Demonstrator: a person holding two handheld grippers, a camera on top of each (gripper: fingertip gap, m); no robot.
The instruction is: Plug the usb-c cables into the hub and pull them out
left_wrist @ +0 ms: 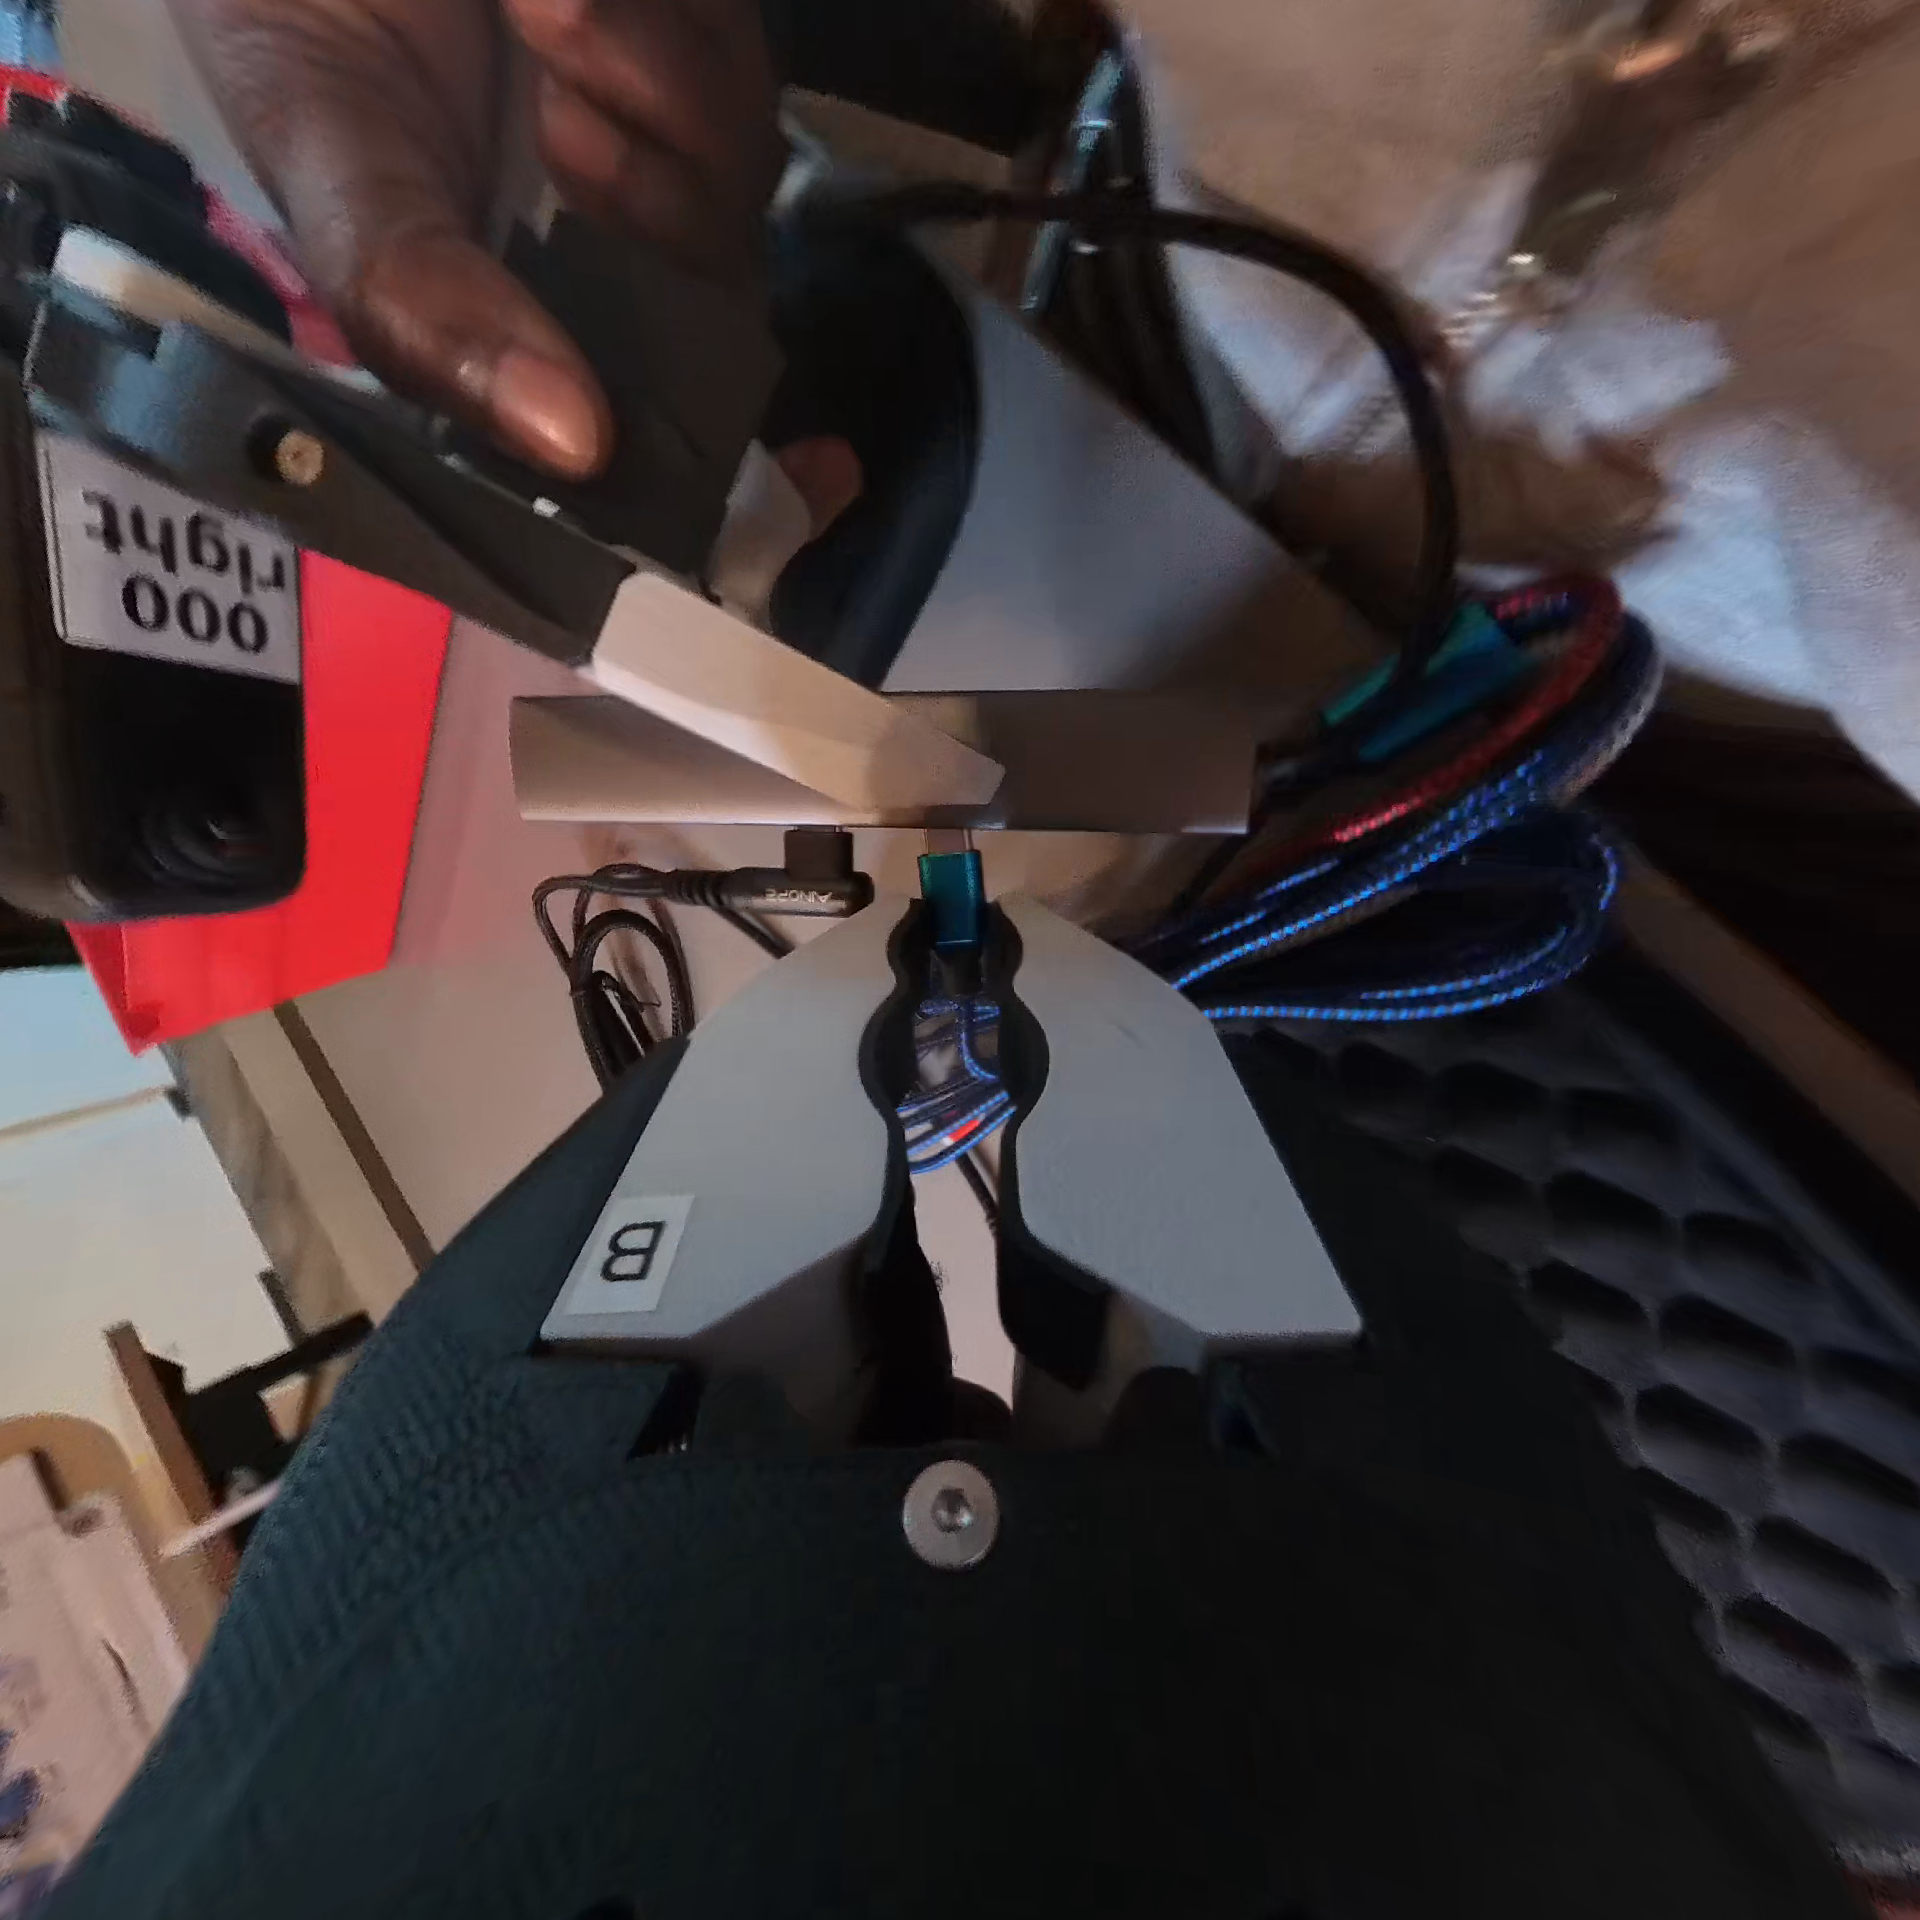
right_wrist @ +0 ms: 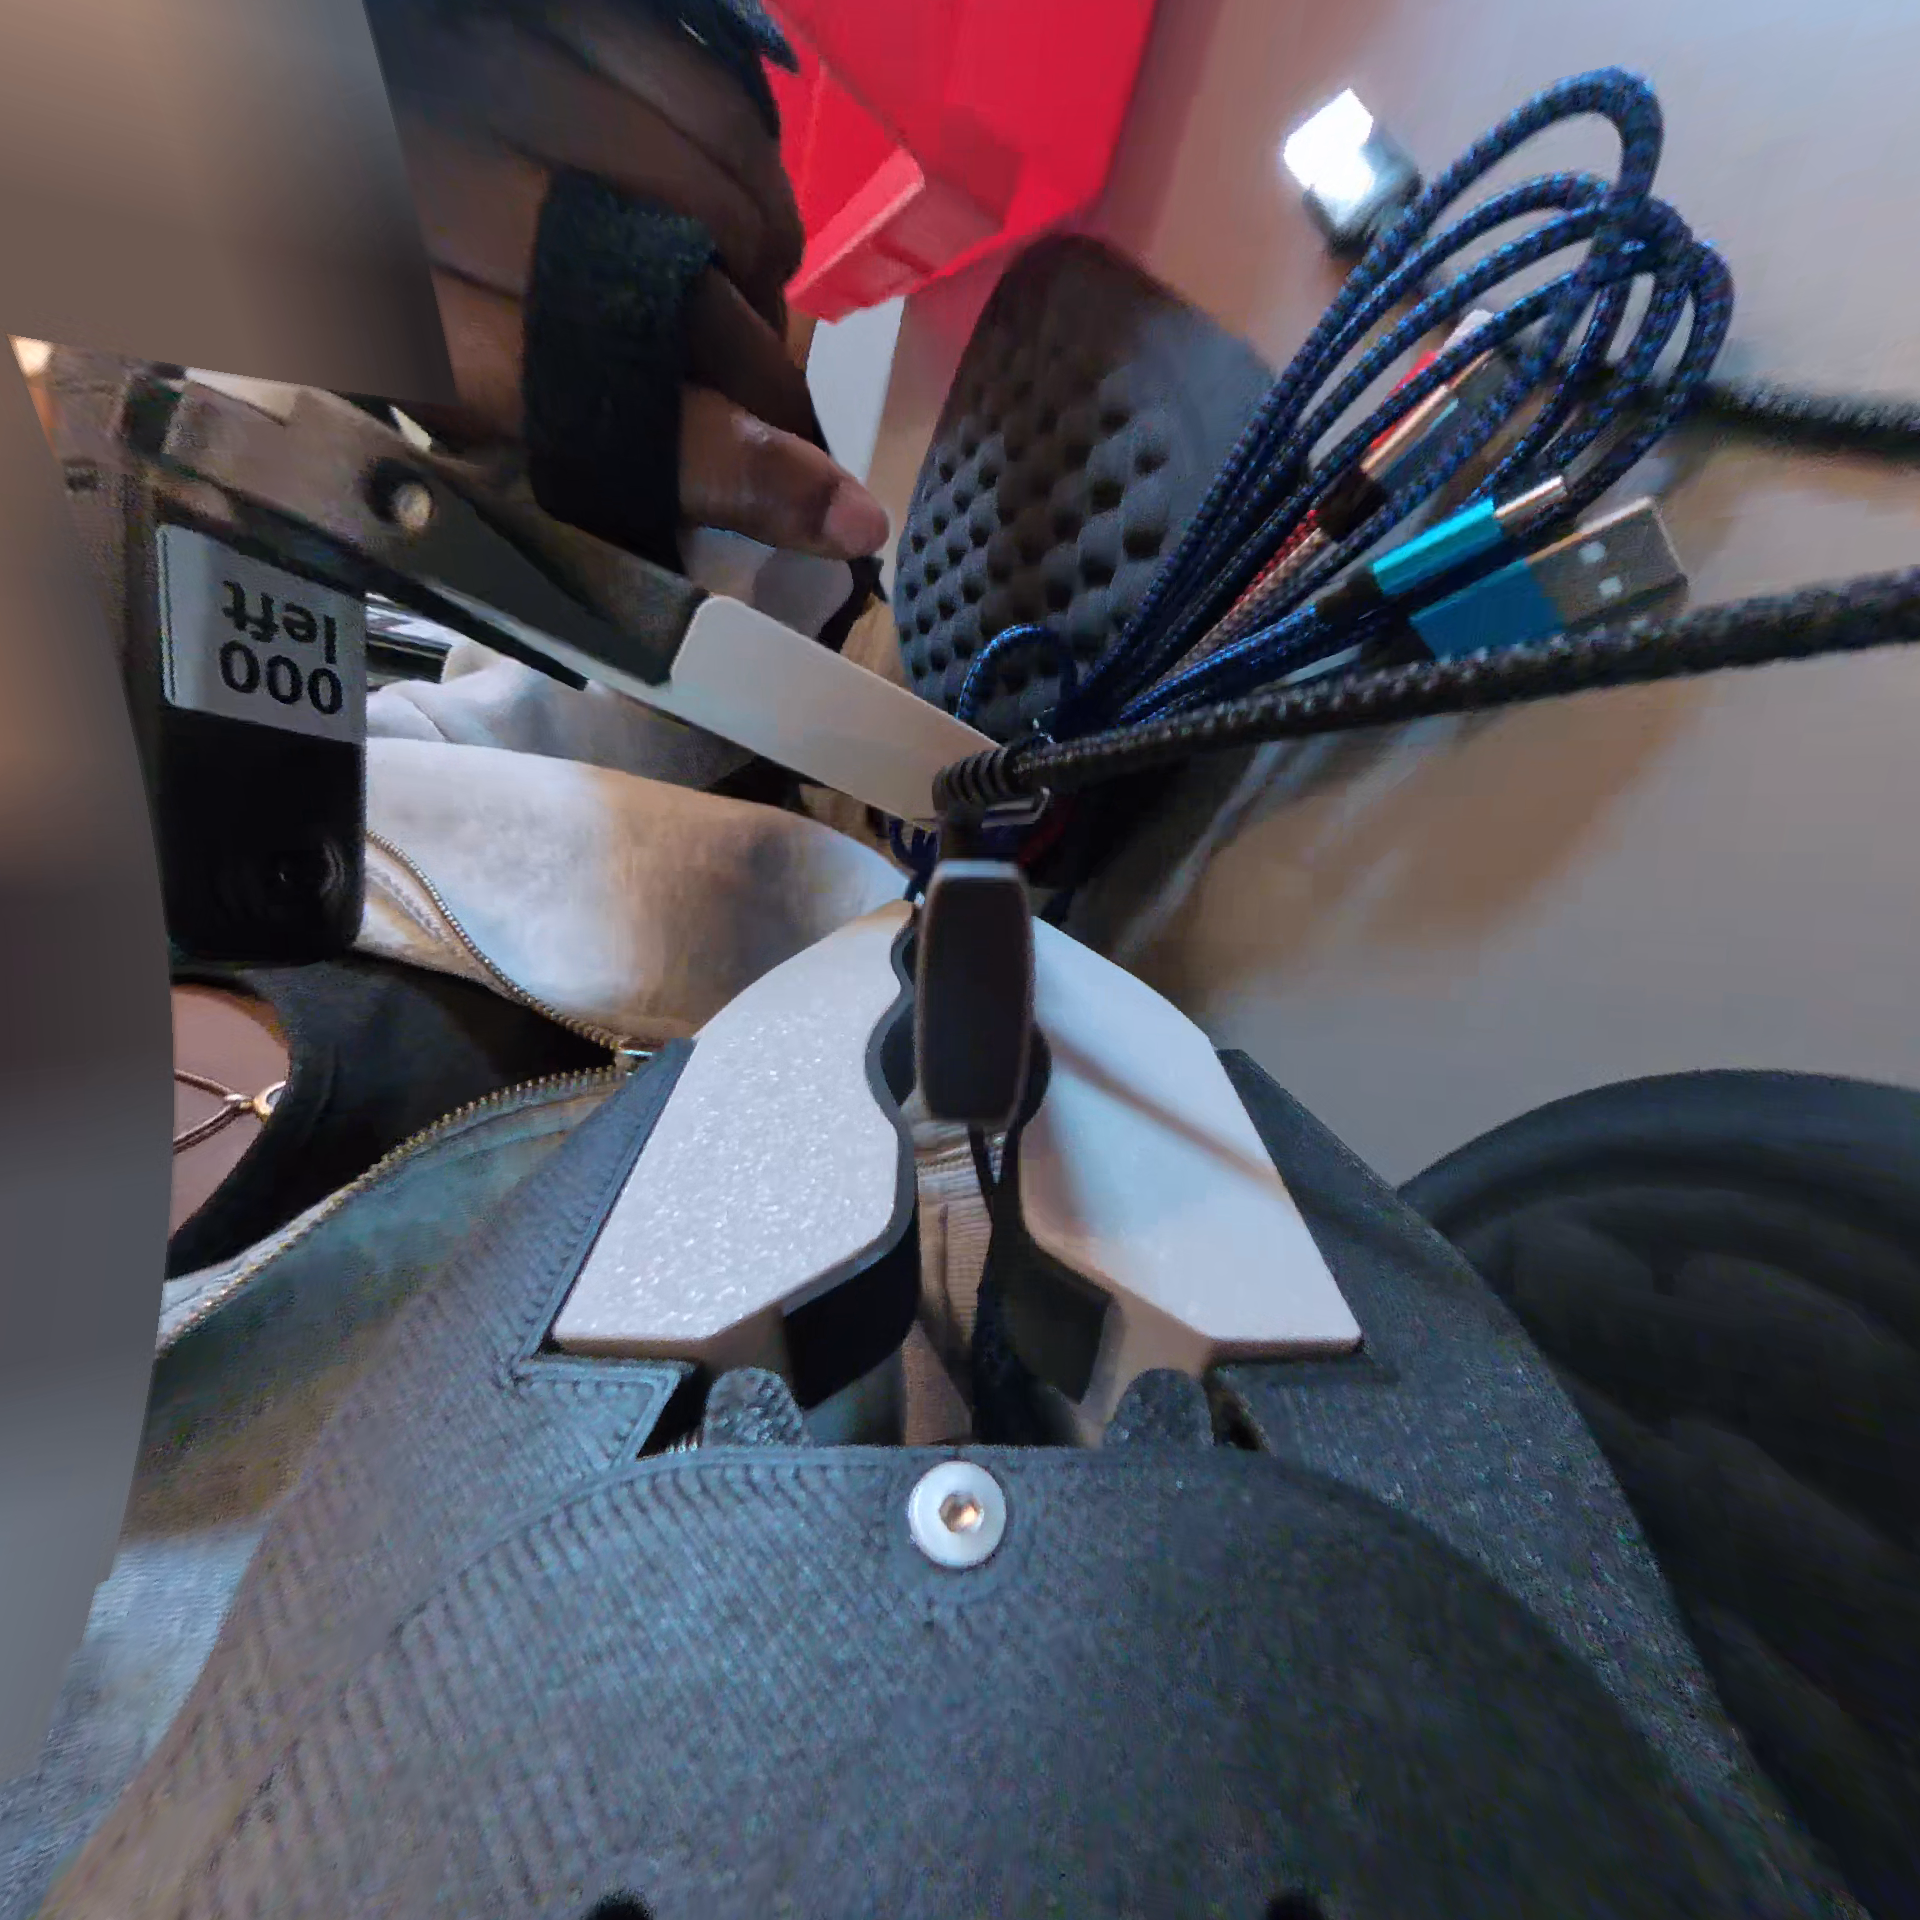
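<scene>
Gripping teal plug (left_wrist: 954, 902) at hub (left_wrist: 727, 764), left tool (left_wrist: 956, 914).

Can't see the teal plug's (left_wrist: 951, 902) tip seating in the hub (left_wrist: 1122, 764); blue cable bundle (right_wrist: 1475, 416) ends blurred.

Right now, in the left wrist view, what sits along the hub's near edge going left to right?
Black angled plug → teal plug, held in the left gripper → bundle of blue and red cables at the hub's right end.
</scene>
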